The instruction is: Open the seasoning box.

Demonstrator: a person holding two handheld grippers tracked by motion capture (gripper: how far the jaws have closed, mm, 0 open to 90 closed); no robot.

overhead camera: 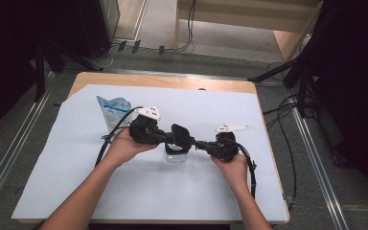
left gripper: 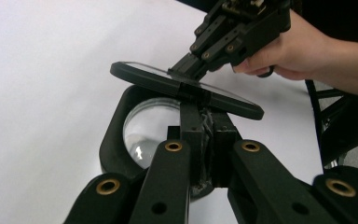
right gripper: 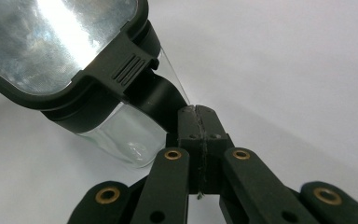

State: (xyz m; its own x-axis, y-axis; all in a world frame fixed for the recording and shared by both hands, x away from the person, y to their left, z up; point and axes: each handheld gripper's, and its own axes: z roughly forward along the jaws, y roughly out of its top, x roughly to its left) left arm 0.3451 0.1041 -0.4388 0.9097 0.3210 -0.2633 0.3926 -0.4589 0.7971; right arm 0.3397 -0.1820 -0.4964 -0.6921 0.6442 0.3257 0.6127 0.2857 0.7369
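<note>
A small clear jar [overhead camera: 176,156] with a black collar stands on the white sheet at the table's middle. Its black flip lid [overhead camera: 181,133] is raised and tilted over the mouth. My left gripper [overhead camera: 168,138] comes in from the left. In the left gripper view its jaws [left gripper: 200,116] are shut on the collar [left gripper: 114,140], with the lid [left gripper: 144,77] above them. My right gripper [overhead camera: 199,143] reaches in from the right. Its jaws [right gripper: 196,114] are shut on the black edge of the lid [right gripper: 51,42], and the glass wall [right gripper: 121,135] shows beneath. From the left gripper view, the right gripper [left gripper: 189,70] pinches the lid's far edge.
A blue and white pouch [overhead camera: 114,111] stands at the back left of the white sheet [overhead camera: 124,191]. The sheet covers most of the wooden table [overhead camera: 163,80]. Cables trail from both grippers toward the front. Metal rails and stands flank the table on the floor.
</note>
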